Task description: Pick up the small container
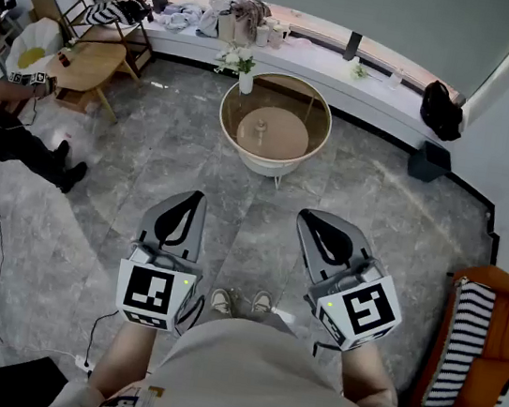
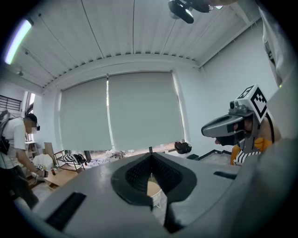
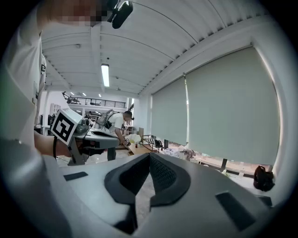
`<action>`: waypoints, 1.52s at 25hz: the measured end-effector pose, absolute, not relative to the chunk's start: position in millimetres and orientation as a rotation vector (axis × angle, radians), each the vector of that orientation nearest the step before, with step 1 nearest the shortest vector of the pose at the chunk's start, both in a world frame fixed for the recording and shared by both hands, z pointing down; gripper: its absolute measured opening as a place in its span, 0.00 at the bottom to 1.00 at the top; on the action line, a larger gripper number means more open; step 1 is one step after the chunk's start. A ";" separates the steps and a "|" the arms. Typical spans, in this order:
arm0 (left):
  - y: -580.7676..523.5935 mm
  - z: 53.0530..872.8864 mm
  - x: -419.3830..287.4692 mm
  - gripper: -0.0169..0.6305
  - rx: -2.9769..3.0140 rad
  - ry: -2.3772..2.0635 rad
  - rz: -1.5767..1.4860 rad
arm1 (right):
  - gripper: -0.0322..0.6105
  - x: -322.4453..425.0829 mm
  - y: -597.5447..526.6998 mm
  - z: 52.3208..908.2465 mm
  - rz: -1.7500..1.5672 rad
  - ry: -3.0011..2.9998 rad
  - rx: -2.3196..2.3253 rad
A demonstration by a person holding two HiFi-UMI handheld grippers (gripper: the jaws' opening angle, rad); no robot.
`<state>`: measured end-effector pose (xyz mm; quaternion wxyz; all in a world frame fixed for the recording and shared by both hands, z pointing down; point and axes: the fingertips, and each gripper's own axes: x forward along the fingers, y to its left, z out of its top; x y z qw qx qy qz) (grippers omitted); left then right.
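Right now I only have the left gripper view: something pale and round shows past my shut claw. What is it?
Observer: The head view shows a round table ahead, with a small container standing on it.
Operator: Is my right claw holding anything?
Observer: No; the right gripper view shows it shut and empty.
Operator: Anything else by the table?
Observer: A white vase of flowers stands just beyond its far rim.
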<state>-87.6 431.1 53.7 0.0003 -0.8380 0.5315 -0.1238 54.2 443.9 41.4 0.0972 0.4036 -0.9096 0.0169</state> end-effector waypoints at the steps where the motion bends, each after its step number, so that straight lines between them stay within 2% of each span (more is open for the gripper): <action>1: 431.2 53.6 -85.6 0.04 -2.633 1.663 -0.401 | 0.06 54.9 444.7 41.0 0.052 -2.694 1.196; 38: 413.7 68.0 -15.1 0.04 -2.582 1.676 -0.469 | 0.06 122.3 418.1 56.9 0.069 -2.759 1.178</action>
